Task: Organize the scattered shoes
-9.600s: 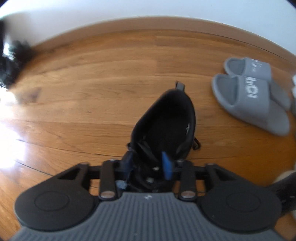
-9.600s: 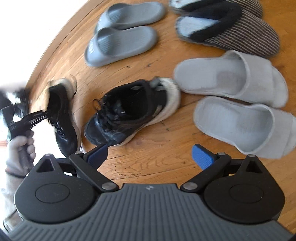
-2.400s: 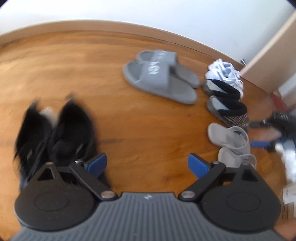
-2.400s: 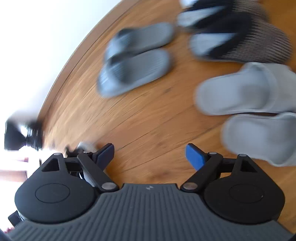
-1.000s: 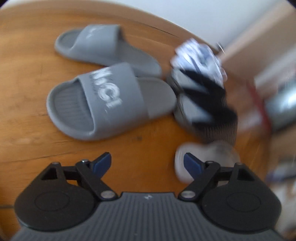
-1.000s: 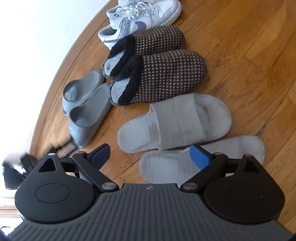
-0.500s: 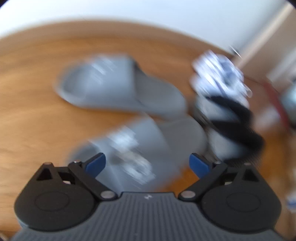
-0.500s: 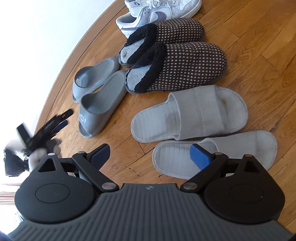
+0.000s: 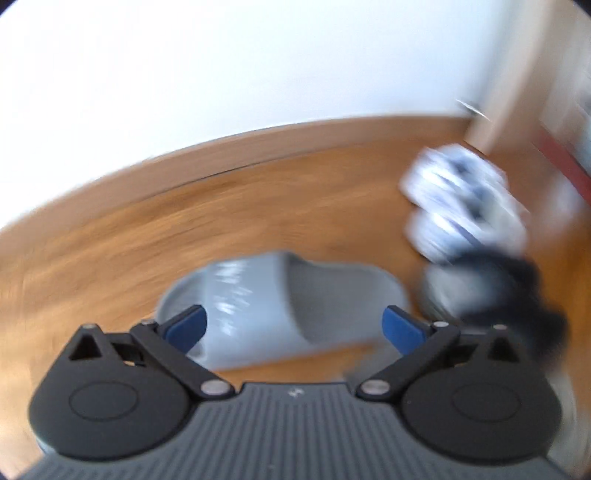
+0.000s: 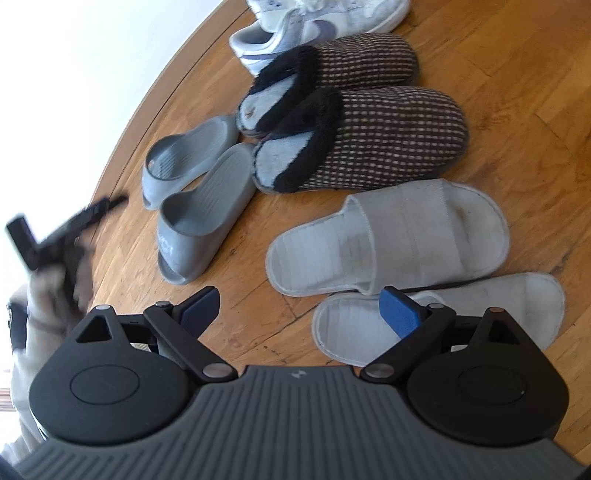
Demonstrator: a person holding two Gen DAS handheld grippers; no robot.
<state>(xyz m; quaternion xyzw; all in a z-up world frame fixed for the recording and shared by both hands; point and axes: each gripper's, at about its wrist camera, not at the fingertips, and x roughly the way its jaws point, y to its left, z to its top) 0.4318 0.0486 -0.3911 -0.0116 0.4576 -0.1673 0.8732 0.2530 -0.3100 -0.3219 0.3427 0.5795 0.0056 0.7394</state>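
My left gripper (image 9: 293,326) is open and empty, just above a grey rubber slide (image 9: 284,306); this view is blurred. White sneakers (image 9: 461,206) and a black-trimmed slipper (image 9: 495,288) lie to its right. My right gripper (image 10: 299,308) is open and empty above the floor, its right pad over the nearer white open-toe slipper (image 10: 480,306). Beyond lie the second white slipper (image 10: 391,236), two checked fur-trimmed slippers (image 10: 369,140), two grey slides (image 10: 199,206) and white sneakers (image 10: 317,22). The left gripper (image 10: 74,225) shows blurred at far left.
The wooden floor (image 10: 517,92) meets a wooden baseboard (image 9: 258,147) and white wall (image 9: 258,55) behind the shoes. A wooden door frame (image 9: 517,74) stands at the right in the left wrist view.
My left gripper has swung up and closer to the far grey slide, with the wall now filling the upper view. My right gripper has drifted slightly nearer the white slippers. Both stay open.
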